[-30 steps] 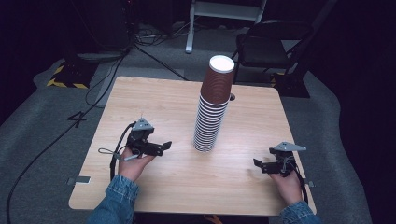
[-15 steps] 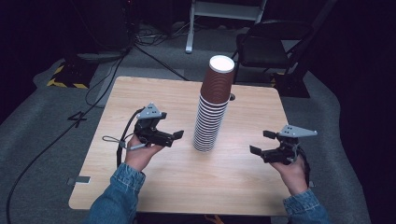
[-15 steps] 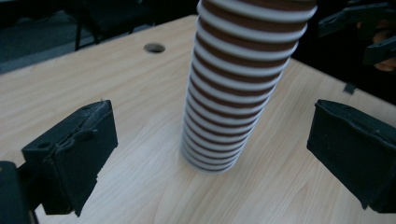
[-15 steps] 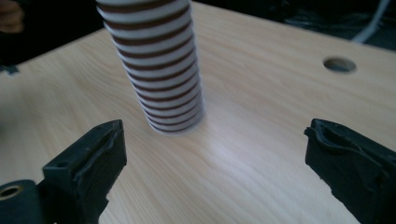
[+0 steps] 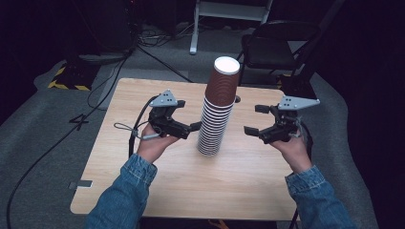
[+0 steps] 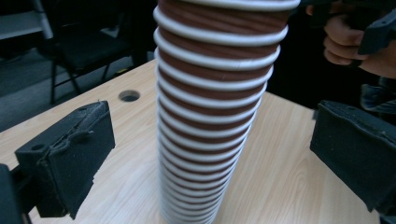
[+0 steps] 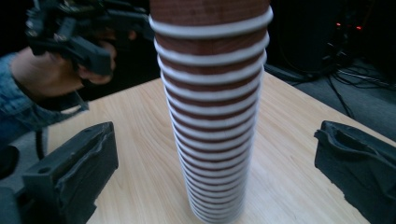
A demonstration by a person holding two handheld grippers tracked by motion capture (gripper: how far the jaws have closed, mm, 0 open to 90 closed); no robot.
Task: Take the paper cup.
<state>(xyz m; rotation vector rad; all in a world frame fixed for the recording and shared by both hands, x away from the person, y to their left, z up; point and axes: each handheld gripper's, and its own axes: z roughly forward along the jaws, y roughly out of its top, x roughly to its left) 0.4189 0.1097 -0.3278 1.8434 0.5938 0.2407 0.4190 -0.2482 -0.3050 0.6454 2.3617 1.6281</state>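
Note:
A tall stack of brown paper cups [image 5: 217,112] with white rims stands upright in the middle of the wooden table [image 5: 143,95]. My left gripper [image 5: 188,119] hovers just left of the stack, pointing at it with its jaws open. My right gripper [image 5: 253,119] hovers to the stack's right, also aimed at it; its jaws have just been opening and stand wide with nothing pressed between them. In the left gripper view the stack [image 6: 210,93] rises between the open left gripper [image 6: 212,158] pads, clear of both. The right gripper view shows the stack [image 7: 212,93] framed by the open right gripper [image 7: 215,168].
A small round hole [image 5: 237,99] sits in the table behind the stack. A dark chair [image 5: 277,47] stands beyond the far right corner. Cables [image 5: 143,47] run over the grey floor at the back left. Bare tabletop lies in front of the stack.
Both hands have risen off the table and moved in toward the cup stack from either side. The right gripper's jaws have spread wider.

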